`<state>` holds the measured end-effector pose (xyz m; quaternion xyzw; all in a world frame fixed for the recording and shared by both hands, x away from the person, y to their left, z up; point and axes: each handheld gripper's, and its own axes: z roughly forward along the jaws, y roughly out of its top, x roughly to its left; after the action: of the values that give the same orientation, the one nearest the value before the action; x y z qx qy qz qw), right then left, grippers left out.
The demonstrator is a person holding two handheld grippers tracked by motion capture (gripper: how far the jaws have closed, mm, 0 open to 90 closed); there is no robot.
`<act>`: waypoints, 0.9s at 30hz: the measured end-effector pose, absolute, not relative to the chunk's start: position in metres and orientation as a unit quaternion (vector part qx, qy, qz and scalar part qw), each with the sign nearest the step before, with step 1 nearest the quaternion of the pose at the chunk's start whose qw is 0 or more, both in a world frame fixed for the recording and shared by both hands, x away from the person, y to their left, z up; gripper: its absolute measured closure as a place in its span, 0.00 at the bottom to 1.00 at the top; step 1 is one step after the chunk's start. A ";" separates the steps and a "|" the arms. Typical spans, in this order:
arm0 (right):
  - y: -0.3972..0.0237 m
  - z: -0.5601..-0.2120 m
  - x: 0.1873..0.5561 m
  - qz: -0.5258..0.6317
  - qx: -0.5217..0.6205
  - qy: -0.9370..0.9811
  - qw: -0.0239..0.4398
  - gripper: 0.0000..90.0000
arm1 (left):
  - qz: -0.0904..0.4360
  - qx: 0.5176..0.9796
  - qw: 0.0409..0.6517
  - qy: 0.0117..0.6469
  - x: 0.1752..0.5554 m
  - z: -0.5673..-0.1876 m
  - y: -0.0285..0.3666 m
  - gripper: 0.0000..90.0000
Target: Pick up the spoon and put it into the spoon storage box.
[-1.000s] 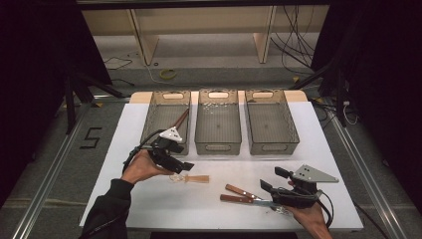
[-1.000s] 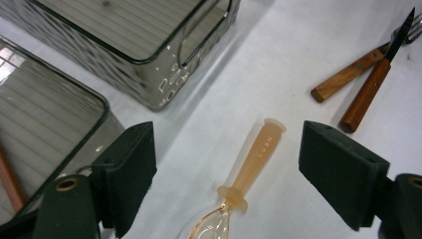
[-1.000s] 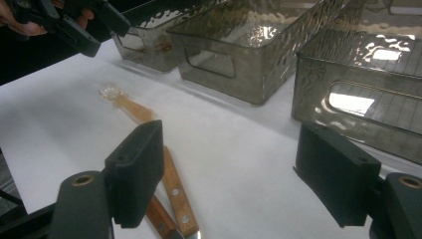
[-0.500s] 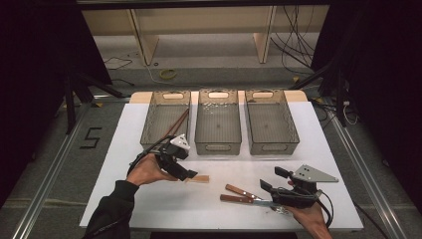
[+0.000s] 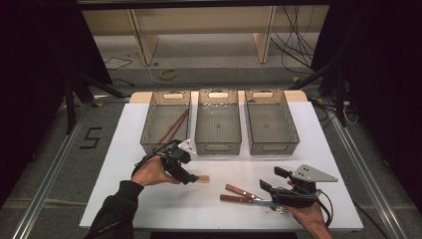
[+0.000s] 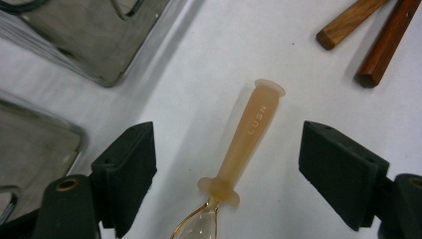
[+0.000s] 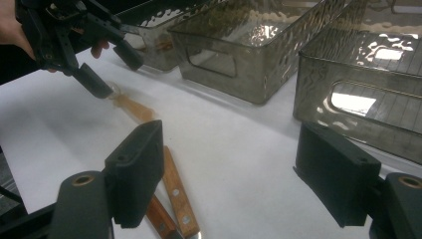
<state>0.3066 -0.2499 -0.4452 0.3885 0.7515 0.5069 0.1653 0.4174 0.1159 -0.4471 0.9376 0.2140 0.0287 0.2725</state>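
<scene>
A utensil with a peach handle [image 6: 251, 130] and a clear bowl lies on the white table [image 5: 124, 199]. My left gripper [image 6: 229, 149] is open with its jaws on either side of that handle, not touching it. In the high view the left gripper [image 5: 190, 175] sits in front of the left bin, over the peach handle [image 5: 203, 178]. My right gripper [image 5: 271, 180] is open near the front right, just right of two wooden-handled knives [image 5: 238, 194]. The knives [image 7: 174, 196] lie beside its left jaw.
Three smoky clear bins stand in a row at the back: left bin [image 5: 164, 119] holding brown chopsticks [image 5: 174, 125], middle bin [image 5: 217, 119], right bin [image 5: 271, 119]. The knives' wooden handles [image 6: 368, 35] lie just beyond the peach handle. The other hand's left gripper [image 7: 117, 74] shows far off.
My left gripper has come down and forward from the left bin's front to the peach-handled utensil and now straddles its handle. The right gripper has stayed put.
</scene>
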 end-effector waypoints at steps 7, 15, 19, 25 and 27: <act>-0.250 -0.446 0.307 0.505 0.388 0.753 0.166 0.31 | 0.026 0.947 0.254 0.193 0.417 -0.454 0.110 0.30; -0.248 -0.446 0.306 0.503 0.386 0.755 0.167 0.31 | 0.019 0.958 0.229 0.170 0.418 -0.462 0.104 0.45; -0.247 -0.446 0.306 0.503 0.385 0.756 0.166 0.31 | 0.014 0.960 0.220 0.172 0.419 -0.466 0.103 0.51; -0.247 -0.446 0.306 0.503 0.384 0.756 0.166 0.31 | 0.013 0.962 0.214 0.168 0.420 -0.468 0.102 0.57; -0.247 -0.446 0.306 0.502 0.384 0.757 0.166 0.31 | 0.015 0.963 0.213 0.166 0.420 -0.468 0.102 0.60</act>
<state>0.3063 -0.2469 -0.4457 0.3843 0.7566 0.5022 0.1660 0.4204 0.1020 -0.4681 0.9628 0.1657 0.0149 0.2128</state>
